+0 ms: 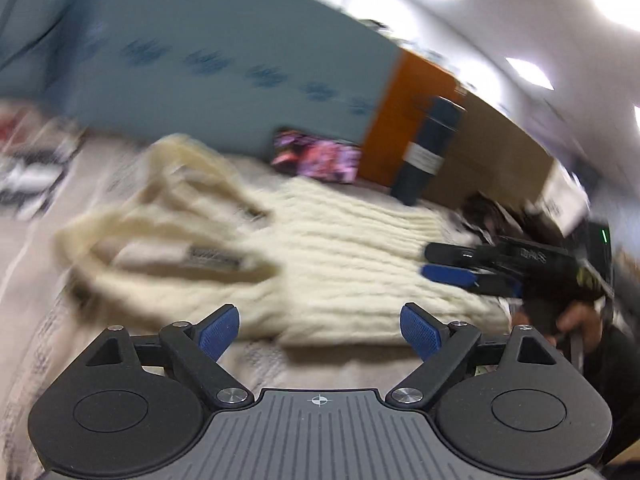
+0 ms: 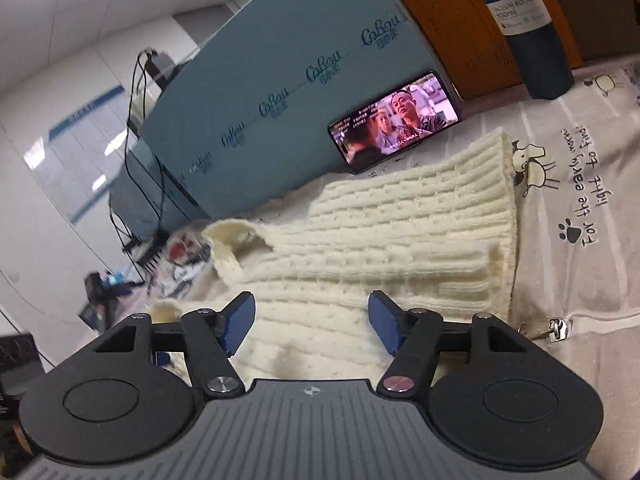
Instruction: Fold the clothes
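A cream cable-knit sweater [image 2: 360, 232] lies partly folded on a printed bedsheet [image 2: 580, 240]. It also shows, blurred, in the left wrist view [image 1: 340, 264], its collar and label to the left. My left gripper [image 1: 319, 330] is open and empty, just above the sweater's near edge. My right gripper [image 2: 312, 322] is open and empty, low over the sweater. The right gripper also shows in the left wrist view [image 1: 448, 262] at the sweater's right edge, its fingers apart.
A phone [image 2: 394, 122] playing video leans on a blue box [image 2: 280, 92] behind the sweater. A dark vacuum bottle [image 2: 524, 28] stands by an orange box [image 1: 400, 120]. A metal zipper pull [image 2: 558, 330] lies on the sheet at right. Cables and clutter sit at left.
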Demonstrator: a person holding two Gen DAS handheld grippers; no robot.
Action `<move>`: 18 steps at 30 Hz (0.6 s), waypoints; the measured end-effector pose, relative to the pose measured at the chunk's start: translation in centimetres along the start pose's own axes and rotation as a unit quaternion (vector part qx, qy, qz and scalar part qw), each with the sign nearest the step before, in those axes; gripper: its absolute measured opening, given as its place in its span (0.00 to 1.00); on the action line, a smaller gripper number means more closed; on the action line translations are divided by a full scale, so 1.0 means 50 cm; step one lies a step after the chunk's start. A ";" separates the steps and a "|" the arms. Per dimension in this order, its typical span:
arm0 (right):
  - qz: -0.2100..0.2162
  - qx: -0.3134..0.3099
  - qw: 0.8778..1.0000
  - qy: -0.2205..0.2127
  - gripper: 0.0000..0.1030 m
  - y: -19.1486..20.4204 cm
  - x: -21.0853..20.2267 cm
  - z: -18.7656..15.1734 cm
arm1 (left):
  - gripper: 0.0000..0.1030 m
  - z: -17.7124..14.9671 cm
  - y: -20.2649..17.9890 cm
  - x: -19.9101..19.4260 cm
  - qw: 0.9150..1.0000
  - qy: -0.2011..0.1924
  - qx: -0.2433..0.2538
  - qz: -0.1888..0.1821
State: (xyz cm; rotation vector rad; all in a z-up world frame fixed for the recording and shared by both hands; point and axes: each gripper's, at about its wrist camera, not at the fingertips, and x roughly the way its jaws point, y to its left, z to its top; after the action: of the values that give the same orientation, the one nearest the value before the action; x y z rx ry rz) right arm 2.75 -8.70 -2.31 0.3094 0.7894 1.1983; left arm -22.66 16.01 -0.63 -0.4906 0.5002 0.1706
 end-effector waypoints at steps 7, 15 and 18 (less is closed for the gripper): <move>-0.001 -0.017 1.000 -0.006 0.69 0.010 -0.006 -0.002 | 0.91 0.011 0.093 0.015 0.988 -0.009 -0.153 0.021; 0.001 -0.015 1.000 -0.009 0.69 0.006 -0.006 -0.001 | 0.53 0.074 0.096 0.113 0.981 -0.052 -0.146 0.116; 0.003 -0.015 1.000 -0.009 0.70 0.005 -0.006 0.000 | 0.20 0.073 0.076 0.128 0.983 -0.065 -0.072 0.156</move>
State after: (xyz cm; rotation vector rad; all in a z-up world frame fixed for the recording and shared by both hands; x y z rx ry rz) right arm 2.54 -8.90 -2.06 0.2978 0.7546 1.2110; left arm -16.64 21.34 -2.56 -0.5374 0.4356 0.5390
